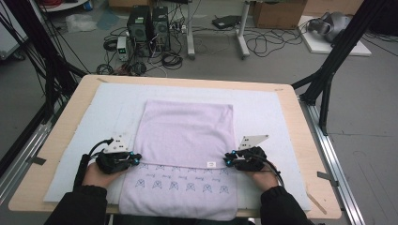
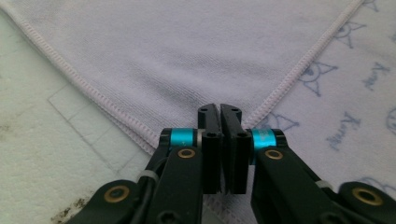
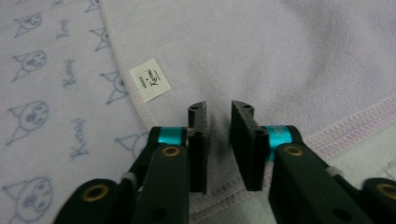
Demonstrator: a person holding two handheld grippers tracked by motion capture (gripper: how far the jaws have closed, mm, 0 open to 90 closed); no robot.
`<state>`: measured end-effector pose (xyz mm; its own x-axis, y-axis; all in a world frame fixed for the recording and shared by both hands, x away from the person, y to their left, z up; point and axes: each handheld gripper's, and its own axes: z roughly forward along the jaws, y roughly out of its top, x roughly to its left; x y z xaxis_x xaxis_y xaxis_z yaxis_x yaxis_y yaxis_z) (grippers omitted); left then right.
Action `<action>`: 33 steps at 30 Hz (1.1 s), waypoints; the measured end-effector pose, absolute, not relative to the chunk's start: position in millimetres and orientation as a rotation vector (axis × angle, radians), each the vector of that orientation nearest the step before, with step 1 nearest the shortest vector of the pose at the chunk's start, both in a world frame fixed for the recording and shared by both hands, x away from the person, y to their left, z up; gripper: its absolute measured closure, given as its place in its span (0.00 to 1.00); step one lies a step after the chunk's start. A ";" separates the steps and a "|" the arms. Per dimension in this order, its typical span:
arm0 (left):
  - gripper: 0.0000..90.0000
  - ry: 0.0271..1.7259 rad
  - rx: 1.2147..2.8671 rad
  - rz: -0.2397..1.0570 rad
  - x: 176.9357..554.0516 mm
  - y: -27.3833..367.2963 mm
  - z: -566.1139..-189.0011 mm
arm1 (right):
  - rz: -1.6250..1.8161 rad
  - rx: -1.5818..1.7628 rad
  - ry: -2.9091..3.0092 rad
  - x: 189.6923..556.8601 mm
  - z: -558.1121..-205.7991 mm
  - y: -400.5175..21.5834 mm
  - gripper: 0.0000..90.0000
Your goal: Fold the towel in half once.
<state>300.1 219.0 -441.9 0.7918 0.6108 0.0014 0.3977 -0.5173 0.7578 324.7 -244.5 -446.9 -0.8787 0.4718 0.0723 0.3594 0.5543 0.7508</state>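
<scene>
Towel: a pale lilac terry towel (image 1: 185, 136) lies flat in the middle of the surface, its near part folded over so that a hemmed edge runs across it from side to side; in front of that edge a band printed with small blue cat-like faces and script reaches to the near rim of the surface.
Label: a small white fabric tag (image 3: 149, 80) sits on the hemmed edge, near the right end of the fold, just beside the right tool.
Surface: a light wooden table top (image 1: 60, 140) covered by a white padded mat (image 1: 263, 110), with the towel on the mat.
Left hand-held gripper: the left hand-held gripper (image 2: 219, 140) rests at the left end of the folded edge, at the towel's corner. In the left gripper view its two black jaws are pressed together with the stitched corner of the towel pinched between them.
Right hand-held gripper: the right hand-held gripper (image 3: 219, 140) rests at the right end of the same edge. In the right gripper view a narrow gap remains between the pads, and a ridge of lilac cloth is bunched up in that gap with the pads against it on both sides.
Hands: both hands, in dark sleeves, come in from the near edge of the surface, one at each side of the towel, well apart.
Grey plates: a grey three-cornered plate (image 1: 118, 143) stands on top of each tool.
</scene>
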 end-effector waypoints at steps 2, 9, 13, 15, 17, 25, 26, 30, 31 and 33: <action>0.97 0.757 2.167 0.322 301.4 221.0 -442.5 | 1.242 0.702 2.649 325.5 -447.1 -244.9 0.95; 0.98 0.761 2.146 0.342 300.9 221.7 -437.6 | 1.284 0.711 2.632 326.4 -442.9 -248.9 0.96; 0.98 0.759 2.111 0.343 299.7 224.5 -430.9 | 1.312 0.708 2.601 325.0 -436.7 -251.2 0.96; 0.98 0.760 2.087 0.348 299.1 226.1 -427.3 | 1.334 0.703 2.576 324.1 -432.0 -252.4 0.96; 0.98 0.766 2.076 0.349 298.5 227.4 -424.4 | 1.344 0.697 2.563 323.1 -428.8 -252.8 0.96; 0.98 0.761 2.033 0.372 281.3 232.4 -404.7 | 1.386 0.654 2.542 311.4 -408.3 -255.2 0.96; 0.98 0.760 2.036 0.373 277.9 232.8 -403.6 | 1.380 0.640 2.544 307.3 -404.8 -255.6 0.96; 0.98 0.747 2.045 0.378 253.5 237.8 -400.6 | 1.391 0.601 2.572 290.3 -398.9 -254.7 0.96; 0.98 0.745 2.042 0.368 245.3 239.6 -400.0 | 1.395 0.588 2.586 284.4 -398.9 -254.1 0.96; 0.98 0.728 2.047 0.362 226.3 242.5 -398.3 | 1.396 0.575 2.621 270.0 -399.8 -254.2 0.96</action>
<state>226.3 242.5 -398.3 0.7833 0.6212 -0.0240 0.3560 -0.4166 0.8365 270.0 -254.2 -399.8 -0.9212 0.3821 0.0738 0.2745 0.5034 0.8193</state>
